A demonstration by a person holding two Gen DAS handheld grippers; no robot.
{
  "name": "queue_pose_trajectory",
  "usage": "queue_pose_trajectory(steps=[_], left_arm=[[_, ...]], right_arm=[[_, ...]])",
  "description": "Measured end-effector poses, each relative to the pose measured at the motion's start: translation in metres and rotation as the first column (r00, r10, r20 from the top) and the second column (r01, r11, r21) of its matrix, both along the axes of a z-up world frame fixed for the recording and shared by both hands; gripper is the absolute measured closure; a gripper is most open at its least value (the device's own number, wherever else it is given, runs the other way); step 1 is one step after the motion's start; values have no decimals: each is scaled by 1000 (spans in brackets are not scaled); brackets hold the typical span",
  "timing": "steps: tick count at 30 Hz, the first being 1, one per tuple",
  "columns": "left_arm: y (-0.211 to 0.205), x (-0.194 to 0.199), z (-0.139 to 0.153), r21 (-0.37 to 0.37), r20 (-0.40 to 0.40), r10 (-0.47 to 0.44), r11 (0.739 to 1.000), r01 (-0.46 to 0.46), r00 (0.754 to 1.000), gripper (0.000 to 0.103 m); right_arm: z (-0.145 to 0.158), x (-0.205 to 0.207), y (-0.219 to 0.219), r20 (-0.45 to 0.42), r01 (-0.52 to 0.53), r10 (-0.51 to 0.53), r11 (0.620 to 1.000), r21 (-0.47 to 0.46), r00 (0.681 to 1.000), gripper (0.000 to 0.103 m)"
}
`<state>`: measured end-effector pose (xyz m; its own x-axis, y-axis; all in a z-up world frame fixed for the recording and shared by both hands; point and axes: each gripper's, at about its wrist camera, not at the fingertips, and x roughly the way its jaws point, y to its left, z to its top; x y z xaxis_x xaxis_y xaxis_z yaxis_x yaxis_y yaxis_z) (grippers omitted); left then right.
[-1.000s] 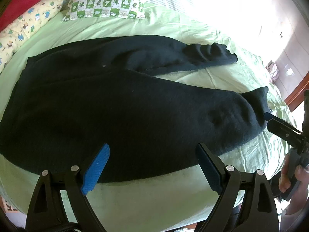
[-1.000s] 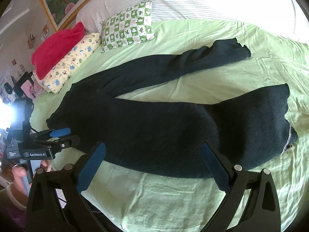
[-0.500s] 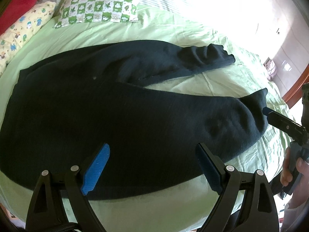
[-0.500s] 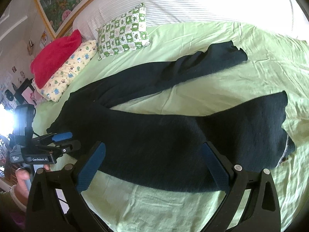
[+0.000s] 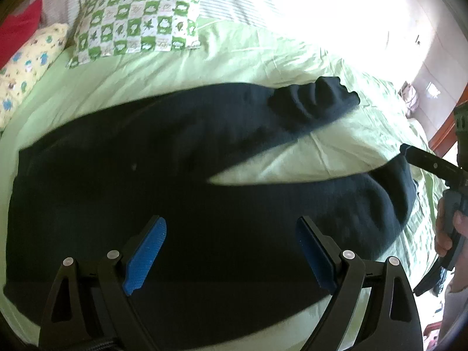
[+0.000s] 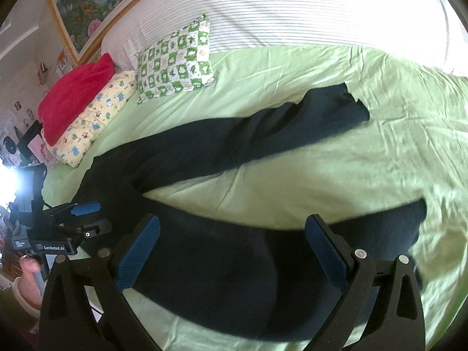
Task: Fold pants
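The dark pants (image 5: 181, 193) lie flat on the green bed sheet (image 6: 292, 70), not folded at all yet. The two legs are spread apart like a V, with a strip of sheet showing between them. The left gripper (image 5: 231, 251) hangs low over the wide top part of the pants near the waist, and its blue jaws are wide open with nothing in them. The right gripper (image 6: 234, 251) hangs over the near leg, closer to the cuff end, and its jaws are wide open and hold nothing too. So I think this is the very start: both grippers are coming in to take hold of the near leg. Next, each one needs to go down to the near edge of the cloth, pinch it, and lift it over onto the far leg (image 6: 263, 134). A checked pillow (image 6: 175, 61) sits far off by the headboard.
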<state>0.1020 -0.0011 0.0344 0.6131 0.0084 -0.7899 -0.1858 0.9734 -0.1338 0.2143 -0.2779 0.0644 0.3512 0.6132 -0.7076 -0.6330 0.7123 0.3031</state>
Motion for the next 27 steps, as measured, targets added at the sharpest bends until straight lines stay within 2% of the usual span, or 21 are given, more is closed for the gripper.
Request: queue_pose_trajectory(steps=[8,16,23,27], left_arm=[[3,42,7,42,-2,-44,998,44,999,12],[12,87,18,46,17,-87,995,87,996,12],[21,133,25,114,28,-135,985,131,990,12],[26,163,22,113,-1,-188,976,186,982,12]], right_arm=[[10,48,7,13,10,-9,1000,-28,1000,4],[12,101,13,14,24,-23,997,-73,1000,11],[10,153,14,8,56,-56,993,-103,998,13],[1,194,13,-43,78,-82,993,-90,996,23]])
